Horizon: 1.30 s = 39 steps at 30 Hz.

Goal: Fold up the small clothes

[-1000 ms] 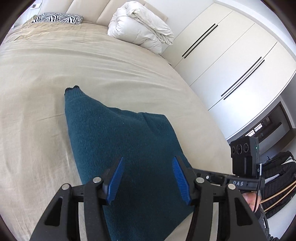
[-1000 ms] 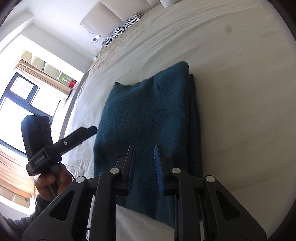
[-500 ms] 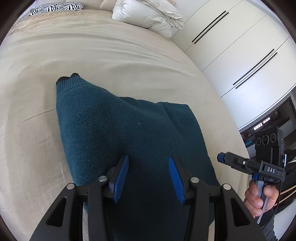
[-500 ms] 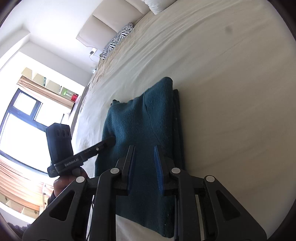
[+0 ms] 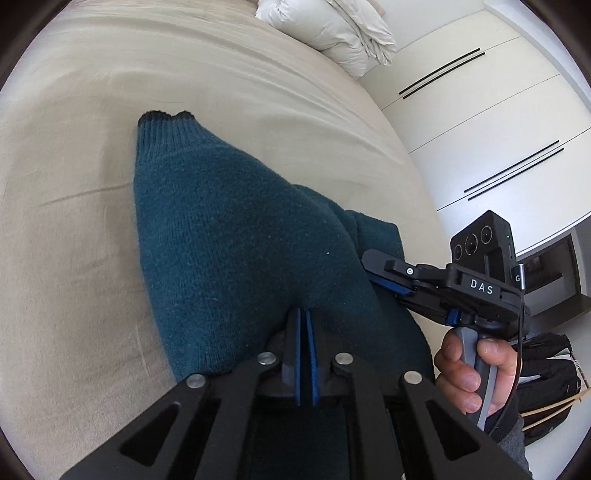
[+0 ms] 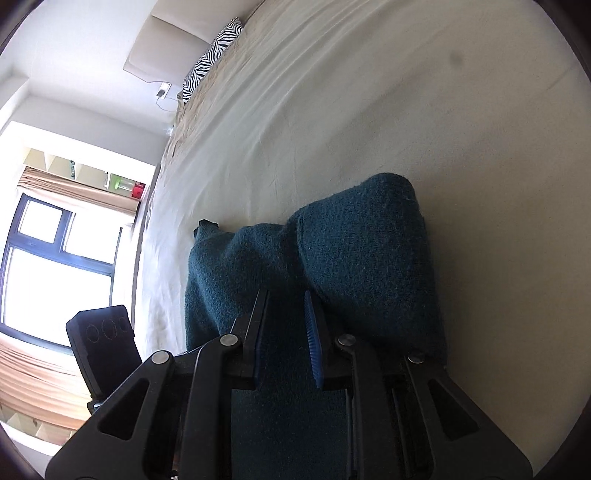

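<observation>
A dark teal knit sweater lies partly folded on the beige bed, a ribbed cuff pointing to the far side. It also shows in the right wrist view, bunched upward. My left gripper is shut on the sweater's near edge, the fabric pulled up into a ridge. My right gripper has its blue pads a narrow gap apart with sweater fabric between them at the near right edge; it shows from the side in the left wrist view.
The beige bed sheet spreads all around the sweater. A white folded duvet lies at the far end. A zebra pillow sits by the headboard. White wardrobe doors stand to the right. A window is on the left.
My left gripper closed from open onto the sweater's near edge. Both grippers came down to the sweater, and the fabric now bunches upward between them.
</observation>
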Motion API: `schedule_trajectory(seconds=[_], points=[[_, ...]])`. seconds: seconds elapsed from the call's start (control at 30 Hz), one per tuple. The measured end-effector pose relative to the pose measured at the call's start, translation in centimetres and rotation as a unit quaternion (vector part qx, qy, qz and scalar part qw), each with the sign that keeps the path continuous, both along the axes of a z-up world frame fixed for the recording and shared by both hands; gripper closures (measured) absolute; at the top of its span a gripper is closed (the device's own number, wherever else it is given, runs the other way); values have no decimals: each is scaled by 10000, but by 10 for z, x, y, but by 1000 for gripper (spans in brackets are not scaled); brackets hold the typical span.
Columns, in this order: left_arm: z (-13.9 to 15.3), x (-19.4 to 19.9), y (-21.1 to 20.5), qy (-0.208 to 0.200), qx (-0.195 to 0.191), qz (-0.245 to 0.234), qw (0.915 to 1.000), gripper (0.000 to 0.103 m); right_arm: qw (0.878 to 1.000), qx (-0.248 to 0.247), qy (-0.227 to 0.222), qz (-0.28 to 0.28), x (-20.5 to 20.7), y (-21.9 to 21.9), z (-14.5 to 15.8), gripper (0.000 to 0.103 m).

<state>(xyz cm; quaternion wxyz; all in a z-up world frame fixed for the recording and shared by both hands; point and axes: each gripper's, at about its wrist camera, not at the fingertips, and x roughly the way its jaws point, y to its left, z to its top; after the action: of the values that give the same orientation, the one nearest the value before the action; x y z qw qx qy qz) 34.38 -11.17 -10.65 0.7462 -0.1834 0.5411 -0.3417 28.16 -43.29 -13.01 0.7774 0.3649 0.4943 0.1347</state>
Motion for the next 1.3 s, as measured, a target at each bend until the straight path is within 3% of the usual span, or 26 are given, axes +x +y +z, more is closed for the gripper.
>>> schedule_trajectory(seconds=[0.07, 0.17, 0.23, 0.27, 0.4, 0.47, 0.6, 0.67, 0.7, 0.73, 0.77, 0.9, 1.03, 1.2, 1.27, 1.3], points=[[9, -7, 1, -100, 51, 61, 9999, 94, 9997, -221, -39, 24, -7, 1, 13, 84], [27, -26, 8, -243, 6, 166, 9996, 88, 9994, -65, -294, 147, -40, 3, 32, 83], [40, -49, 14, -539, -21, 176, 9984, 73, 9984, 32, -508, 233, -70, 1, 40, 83], [43, -60, 15, -620, -27, 144, 9980, 70, 9980, 109, -554, 291, -84, 1, 40, 83], [30, -85, 8, -800, 226, -24, 9965, 70, 9994, 78, -234, 245, -121, -6, 10, 81], [21, -82, 6, -658, 180, -19, 9977, 74, 9983, 529, -212, 97, -133, -17, -9, 82], [35, -83, 7, -671, 174, 142, 9975, 74, 9986, 368, -367, -128, -153, -27, 11, 79], [50, -89, 18, -871, 57, 351, 9956, 59, 9981, 245, -549, -167, -159, -34, 26, 61], [57, -92, 25, -1011, 41, 515, 9935, 45, 9976, 197, -623, -240, -163, -39, 33, 40], [61, -93, 31, -1124, 19, 670, 9914, 33, 9970, 106, -676, -359, -164, -45, 39, 28], [62, -93, 36, -1139, 10, 759, 9906, 30, 9964, 21, -715, -449, -164, -51, 43, 28], [42, -75, 41, -650, 77, 825, 9944, 30, 9975, 163, -523, -450, -145, -71, 42, 28], [19, -58, 41, -118, -126, 849, 9962, 30, 9991, 190, -319, -211, -118, -69, 32, 28], [-2, -38, 29, 376, -180, 695, 9967, 28, 9996, 284, -51, 34, -85, -62, 2, 29], [-8, -35, 23, 449, -144, 630, 9969, 28, 9995, 310, -33, 81, -75, -60, -1, 34], [-8, -34, 20, 435, -131, 611, 9971, 27, 9995, 289, 6, 154, -72, -57, -3, 43]])
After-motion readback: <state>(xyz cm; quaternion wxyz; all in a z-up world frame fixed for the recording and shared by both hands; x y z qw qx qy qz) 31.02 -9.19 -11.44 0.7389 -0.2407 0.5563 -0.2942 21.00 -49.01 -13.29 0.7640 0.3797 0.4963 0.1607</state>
